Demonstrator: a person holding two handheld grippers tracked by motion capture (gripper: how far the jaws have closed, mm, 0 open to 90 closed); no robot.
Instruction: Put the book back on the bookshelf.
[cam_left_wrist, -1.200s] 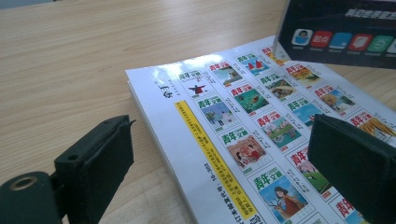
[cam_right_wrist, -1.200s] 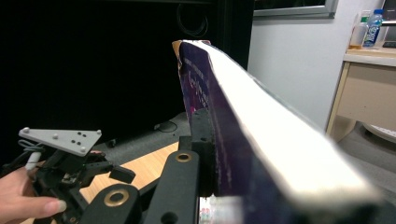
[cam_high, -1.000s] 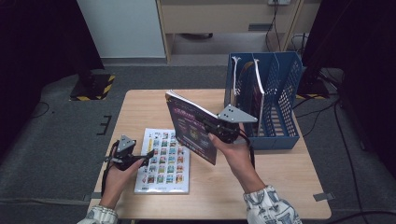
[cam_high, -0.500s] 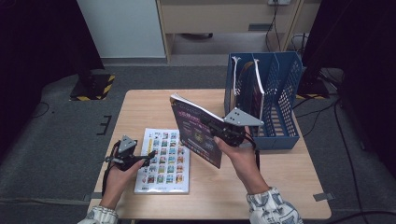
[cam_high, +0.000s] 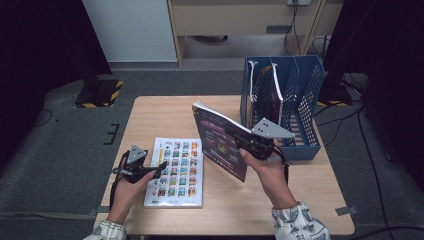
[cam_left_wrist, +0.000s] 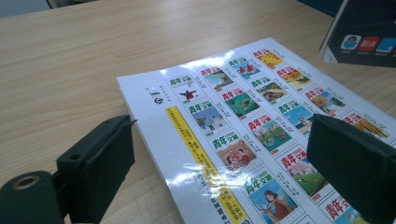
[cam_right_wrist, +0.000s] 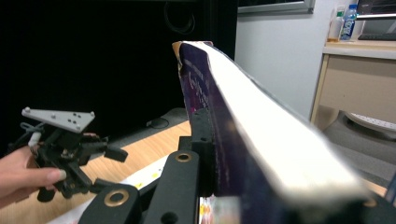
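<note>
While a person sits at a light wooden table (cam_high: 165, 115), each hand works a two-jaw gripper. Everything below is placed relative to the blue file rack (cam_high: 305, 100), a mesh organiser with upright slots that stands at the table's far right corner.

Just in front of the rack and slightly to its left, the right gripper (cam_high: 240, 141) holds a dark purple book (cam_high: 220, 145) up off the table. Its jaws are clenched on the book near the right edge, one pad on the purple cover and the other behind the pages. The book is tilted, its top corner leaning away from the rack and its white page edges facing upward. In the right gripper view, the purple cover (cam_right_wrist: 205, 116) and the thick white block of pages run away from the camera, pinched between the black jaws. The book is near the rack's front left corner, but I cannot tell whether they touch. Two thin books or folders already stand in the rack's left slots.

Well to the left of the rack, nearer the person, a white magazine (cam_high: 175, 170) printed with a grid of small colourful cover pictures lies flat on the table. The left gripper (cam_high: 159, 169) rests at the magazine's left edge. In the left gripper view, its jaws stand wide apart, released, one pad beside the magazine (cam_left_wrist: 243, 121) and the other above its cover, gripping nothing.
</note>
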